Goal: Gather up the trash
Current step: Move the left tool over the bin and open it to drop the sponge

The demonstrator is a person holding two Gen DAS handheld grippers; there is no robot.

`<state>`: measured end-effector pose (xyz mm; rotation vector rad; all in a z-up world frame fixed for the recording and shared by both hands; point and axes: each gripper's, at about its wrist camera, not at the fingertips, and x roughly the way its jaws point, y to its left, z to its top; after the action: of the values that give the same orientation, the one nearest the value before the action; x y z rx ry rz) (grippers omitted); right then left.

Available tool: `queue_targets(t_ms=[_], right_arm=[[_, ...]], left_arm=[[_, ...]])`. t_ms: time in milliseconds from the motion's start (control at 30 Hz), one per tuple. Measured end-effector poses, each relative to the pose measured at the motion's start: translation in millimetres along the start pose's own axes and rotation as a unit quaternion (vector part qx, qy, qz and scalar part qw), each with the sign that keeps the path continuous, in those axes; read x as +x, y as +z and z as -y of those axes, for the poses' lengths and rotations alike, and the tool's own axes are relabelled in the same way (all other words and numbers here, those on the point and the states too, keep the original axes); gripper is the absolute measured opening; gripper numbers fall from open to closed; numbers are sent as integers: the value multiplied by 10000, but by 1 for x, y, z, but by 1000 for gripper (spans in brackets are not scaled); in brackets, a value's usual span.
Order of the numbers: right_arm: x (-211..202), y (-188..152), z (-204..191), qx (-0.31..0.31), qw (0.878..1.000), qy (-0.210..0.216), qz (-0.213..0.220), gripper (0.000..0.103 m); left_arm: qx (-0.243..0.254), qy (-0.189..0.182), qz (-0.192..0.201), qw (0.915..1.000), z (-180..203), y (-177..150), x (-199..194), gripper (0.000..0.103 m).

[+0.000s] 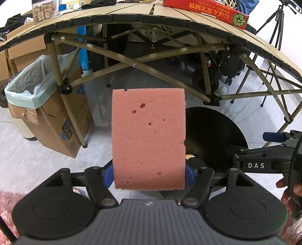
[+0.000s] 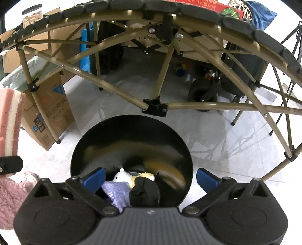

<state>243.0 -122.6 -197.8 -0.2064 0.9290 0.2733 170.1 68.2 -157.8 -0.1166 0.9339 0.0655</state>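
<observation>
My left gripper [image 1: 149, 177] is shut on a pink sponge [image 1: 148, 137] and holds it upright in the air, left of a round black bin [image 1: 217, 135]. The sponge also shows at the left edge of the right wrist view [image 2: 10, 122], with a white layer on its side. My right gripper [image 2: 150, 179] is open and empty, right above the black bin [image 2: 132, 139]. Inside the bin lie a purple cloth [image 2: 117, 194], a black cloth [image 2: 145, 192] and a white and yellow soft item [image 2: 124, 176].
A folding table's frame [image 1: 132, 64] spans the view ahead, with a red box [image 1: 207, 11] on top. A cardboard box lined with a green bag [image 1: 32, 84] stands at the left. A tripod [image 1: 277, 37] is at the right. Pink fluffy fabric [image 2: 11, 197] lies at the lower left.
</observation>
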Motion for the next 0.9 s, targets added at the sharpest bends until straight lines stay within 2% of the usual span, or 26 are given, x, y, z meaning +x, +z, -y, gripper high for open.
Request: queue_targets(t_ms=[600, 900], right_arm=[[-27, 3, 32, 344, 9986, -198, 355, 103], [-36, -1, 57, 721, 9960, -416, 326, 103]], left_arm=[[419, -46, -72, 9991, 32, 2, 14, 71], [612, -147, -150, 9979, 57, 8, 25, 71]])
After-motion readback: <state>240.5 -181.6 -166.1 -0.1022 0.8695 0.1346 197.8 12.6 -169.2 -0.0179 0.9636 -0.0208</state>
